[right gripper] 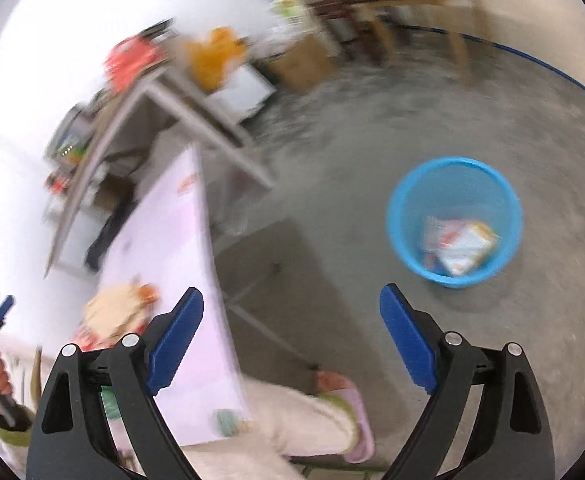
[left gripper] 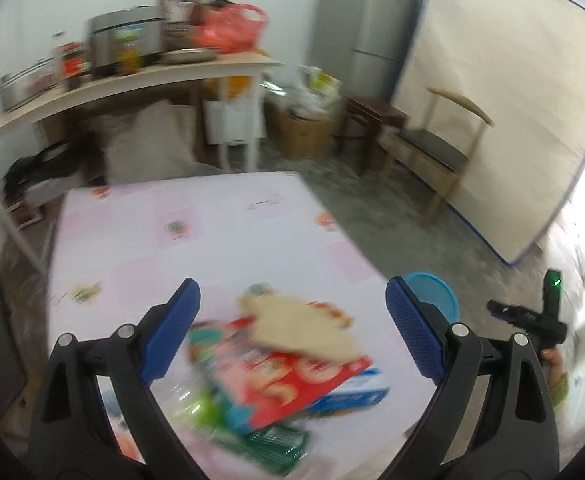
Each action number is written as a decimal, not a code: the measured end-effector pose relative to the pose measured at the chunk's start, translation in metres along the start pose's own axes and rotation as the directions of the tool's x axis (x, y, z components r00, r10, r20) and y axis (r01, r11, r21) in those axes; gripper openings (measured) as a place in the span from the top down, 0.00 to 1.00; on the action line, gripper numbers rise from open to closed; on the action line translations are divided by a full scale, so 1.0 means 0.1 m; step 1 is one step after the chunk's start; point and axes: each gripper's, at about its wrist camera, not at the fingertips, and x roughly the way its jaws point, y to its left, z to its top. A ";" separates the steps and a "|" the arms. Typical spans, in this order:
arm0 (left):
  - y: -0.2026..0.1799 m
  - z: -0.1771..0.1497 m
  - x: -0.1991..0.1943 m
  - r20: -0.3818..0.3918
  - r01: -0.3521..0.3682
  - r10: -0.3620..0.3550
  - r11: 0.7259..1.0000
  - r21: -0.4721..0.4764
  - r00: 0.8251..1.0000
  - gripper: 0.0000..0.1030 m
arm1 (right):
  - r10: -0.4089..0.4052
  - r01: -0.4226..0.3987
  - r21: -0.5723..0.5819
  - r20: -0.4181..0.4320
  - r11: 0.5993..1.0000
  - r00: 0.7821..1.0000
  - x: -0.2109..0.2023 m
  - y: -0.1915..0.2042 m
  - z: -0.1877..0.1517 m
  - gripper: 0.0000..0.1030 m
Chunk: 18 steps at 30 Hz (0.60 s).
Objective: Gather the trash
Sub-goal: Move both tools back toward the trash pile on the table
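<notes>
Red and white cardboard leads the trash pile (left gripper: 280, 376) on the pink-checked table (left gripper: 196, 232): a flattened snack box (left gripper: 292, 384) with a beige paper piece (left gripper: 300, 324) lying across its top, blue packaging under its right edge and green wrappers below, all blurred. Left gripper (left gripper: 292, 320) hangs over the heap with its blue-padded fingers spread wide, gripping nothing. Off to the right, past the table's edge, the right gripper (right gripper: 292, 336) is over the grey floor, fingers wide apart and empty too. Ahead of it stands a blue bin (right gripper: 454, 222) on the floor, well apart from the table, with a few white, orange-printed wrappers (right gripper: 458, 246) lying at its bottom.
</notes>
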 end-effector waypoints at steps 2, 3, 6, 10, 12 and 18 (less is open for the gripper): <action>0.20 -0.22 -0.10 0.004 -0.051 0.051 0.997 -0.051 0.999 0.13 | 0.062 -0.063 -0.067 -0.021 0.996 0.998 0.07 0.39 0.00 0.14; 0.27 -0.30 -0.12 0.003 -0.068 0.069 0.995 -0.073 0.998 0.13 | 0.085 -0.087 -0.089 -0.031 0.992 0.996 0.10 0.56 -0.01 0.13; 0.52 -0.66 -0.16 -0.011 -0.104 0.103 0.983 -0.152 0.995 0.13 | 0.150 -0.162 -0.167 -0.084 0.972 0.985 0.21 1.06 -0.07 0.13; 0.86 -1.15 -0.15 -0.061 -0.135 0.124 0.955 -0.266 0.990 0.13 | 0.201 -0.235 -0.241 -0.155 0.942 0.967 0.33 1.57 -0.22 0.13; 0.99 -1.35 -0.12 -0.078 -0.131 0.112 0.937 -0.323 0.991 0.13 | 0.210 -0.255 -0.274 -0.181 0.927 0.961 0.35 1.78 -0.31 0.13; 0.94 -1.72 -0.05 -0.092 -0.104 0.080 0.952 -0.287 0.993 0.13 | 0.319 -0.429 -0.375 -0.322 0.822 0.891 0.31 2.26 -0.70 0.13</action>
